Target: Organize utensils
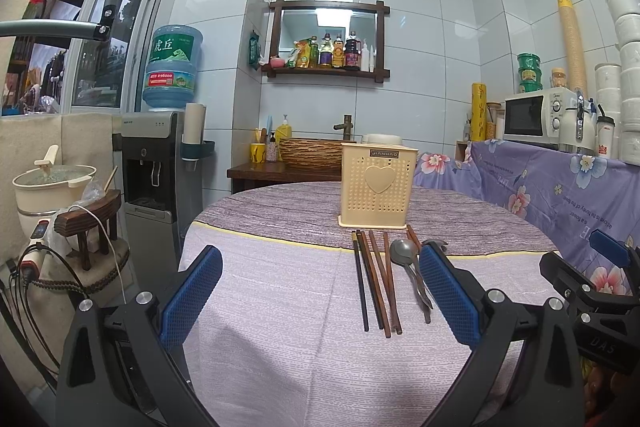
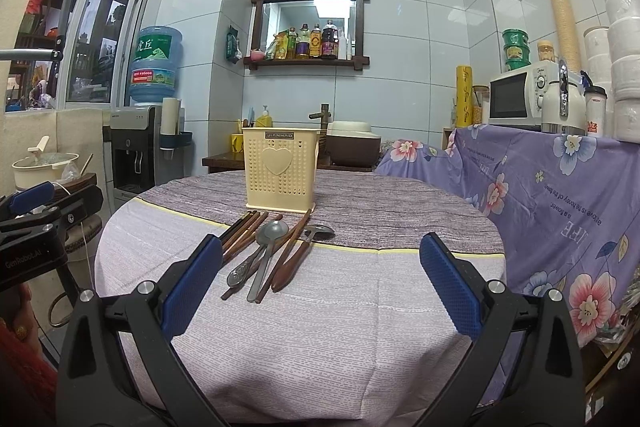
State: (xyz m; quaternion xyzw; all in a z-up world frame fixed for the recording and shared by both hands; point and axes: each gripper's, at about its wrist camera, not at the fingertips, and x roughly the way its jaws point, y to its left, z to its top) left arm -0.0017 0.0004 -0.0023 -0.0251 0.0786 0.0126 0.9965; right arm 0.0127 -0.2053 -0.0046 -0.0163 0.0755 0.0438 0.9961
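On the round table (image 2: 320, 327) in front of me, the utensil holder (image 2: 281, 169) stands upright toward the far side. Just before it, nearer me, the utensils lie in a loose row: the chopsticks (image 1: 374, 279) on the left, a metal spoon (image 2: 267, 247) to their right, then a wooden-handled spoon (image 2: 304, 247) furthest right. My left gripper (image 1: 320, 291) hangs over the near edge, left of my right gripper (image 2: 320, 283). Behind the table stands a sink counter (image 1: 280, 171); a water dispenser (image 1: 150, 167) is to its left, a microwave (image 2: 516, 99) on the right.
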